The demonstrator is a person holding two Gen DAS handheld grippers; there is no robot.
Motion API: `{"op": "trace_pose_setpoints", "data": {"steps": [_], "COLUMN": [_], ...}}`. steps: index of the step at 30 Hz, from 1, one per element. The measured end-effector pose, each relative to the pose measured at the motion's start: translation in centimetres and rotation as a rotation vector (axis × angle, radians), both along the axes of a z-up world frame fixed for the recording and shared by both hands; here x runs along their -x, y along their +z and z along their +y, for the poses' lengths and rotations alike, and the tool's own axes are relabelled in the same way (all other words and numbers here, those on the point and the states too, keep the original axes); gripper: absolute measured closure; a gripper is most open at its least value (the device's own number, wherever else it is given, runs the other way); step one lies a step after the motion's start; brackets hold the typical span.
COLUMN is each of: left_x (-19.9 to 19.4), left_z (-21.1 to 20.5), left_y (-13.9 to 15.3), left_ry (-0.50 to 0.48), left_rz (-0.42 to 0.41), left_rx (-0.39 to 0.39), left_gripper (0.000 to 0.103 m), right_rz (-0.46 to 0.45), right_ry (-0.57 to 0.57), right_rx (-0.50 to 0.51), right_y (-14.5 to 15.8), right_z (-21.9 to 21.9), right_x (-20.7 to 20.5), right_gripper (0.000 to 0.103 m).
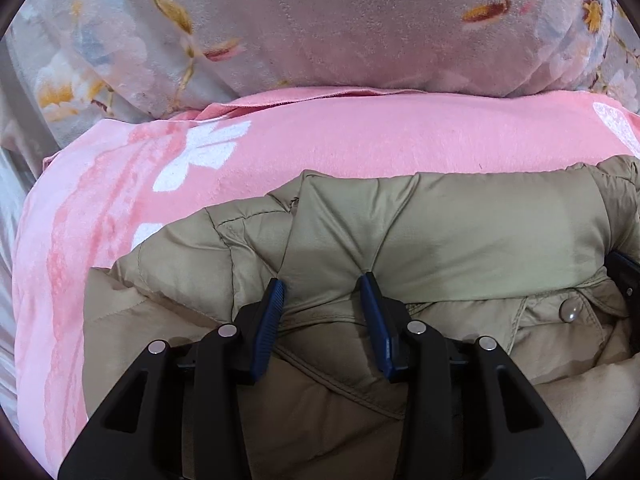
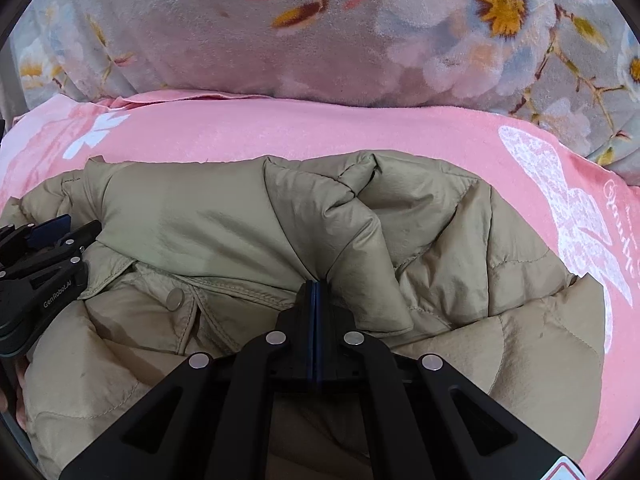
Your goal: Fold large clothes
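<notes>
A beige padded jacket (image 1: pixel 460 236) lies bunched on a pink blanket (image 1: pixel 320 136); it also shows in the right wrist view (image 2: pixel 200 216). My left gripper (image 1: pixel 323 284) is partly open, its blue pads on either side of a fold of the jacket's collar area, pressing into the fabric. My right gripper (image 2: pixel 316 284) is shut on a pinched fold of the jacket near the collar. The left gripper also shows at the left edge of the right wrist view (image 2: pixel 48 240). A snap button (image 1: pixel 569 312) sits on the jacket front.
A grey floral quilt (image 1: pixel 320 20) is piled behind the pink blanket (image 2: pixel 320 128). The blanket has white flower and butterfly prints (image 2: pixel 568 208). A pale surface edge shows at the far left (image 1: pixel 12 200).
</notes>
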State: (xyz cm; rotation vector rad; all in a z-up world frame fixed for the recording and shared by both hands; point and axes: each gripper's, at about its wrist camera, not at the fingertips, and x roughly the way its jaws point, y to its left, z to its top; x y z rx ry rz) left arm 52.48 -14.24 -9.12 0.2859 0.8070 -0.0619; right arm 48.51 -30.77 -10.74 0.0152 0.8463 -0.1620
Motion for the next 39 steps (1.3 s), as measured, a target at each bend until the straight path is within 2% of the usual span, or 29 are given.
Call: {"op": "trace_pose_setpoints", "data": {"steps": [7,19,22,24,25,27,28,29,30,32,34,36,38,39], "left_x": [0.0,-0.1,0.0,0.5,1.6,4.7,7.7,10.4,12.5,18.0,22.8,26.8,30.1,31.6], "left_z": [-0.3,-0.4,-0.5,-0.1,0.6,2.2,3.8,5.4,6.8,10.8,15.2,19.1,23.4,25.7], "left_y": [-0.1,-0.2,0.0,0.3,0.9,2.7,4.1,5.1,5.6,6.5,6.5,5.4,3.4,2.0], "left_ry": [0.006,0.009,0.011,0.018,0.034,0.040,0.014,-0.013,-0.031,-0.069,-0.064,-0.027,0.017,0.057], "left_rz": [-0.014,-0.016,-0.022,-0.021,-0.018,-0.021,-0.025,-0.021,-0.014,0.025,0.072,0.117,0.198,0.253], "left_rx": [-0.022,-0.034,-0.038,-0.027,-0.027,0.008,0.058,0.093,0.112,0.143,0.152,0.177,0.244,0.302], "left_gripper": [0.063,0.063,0.063,0.058,0.053,0.031,0.026,0.017,0.011,0.010,0.007,0.005,0.005,0.005], "right_rz": [-0.004,-0.011,-0.022,-0.031,-0.020,-0.037,-0.058,-0.073,-0.082,-0.078,-0.044,-0.007,0.022,0.034], "right_ry": [-0.001,-0.005,-0.002,-0.001,-0.025,-0.047,-0.037,-0.022,-0.013,-0.020,-0.049,-0.094,-0.164,-0.180], "right_rx": [0.031,0.007,-0.041,-0.089,-0.136,-0.218,-0.258,-0.275,-0.276,-0.243,-0.223,-0.245,-0.299,-0.354], "right_y": [-0.1,-0.1,0.0,0.4,1.1,2.7,3.8,4.6,5.0,5.2,4.3,2.9,0.9,-0.3], "right_z": [0.2,0.1,-0.5,-1.1,-1.6,-2.2,-2.5,-2.9,-3.2,-4.0,-5.0,-6.1,-7.1,-7.3], "right_x": [0.0,-0.3,-0.2,0.7,2.5,6.6,10.3,14.3,17.2,25.4,33.0,39.2,44.8,47.3], "right_gripper": [0.103,0.103,0.103,0.103,0.103,0.082,0.075,0.060,0.049,0.042,0.037,0.034,0.033,0.033]}}
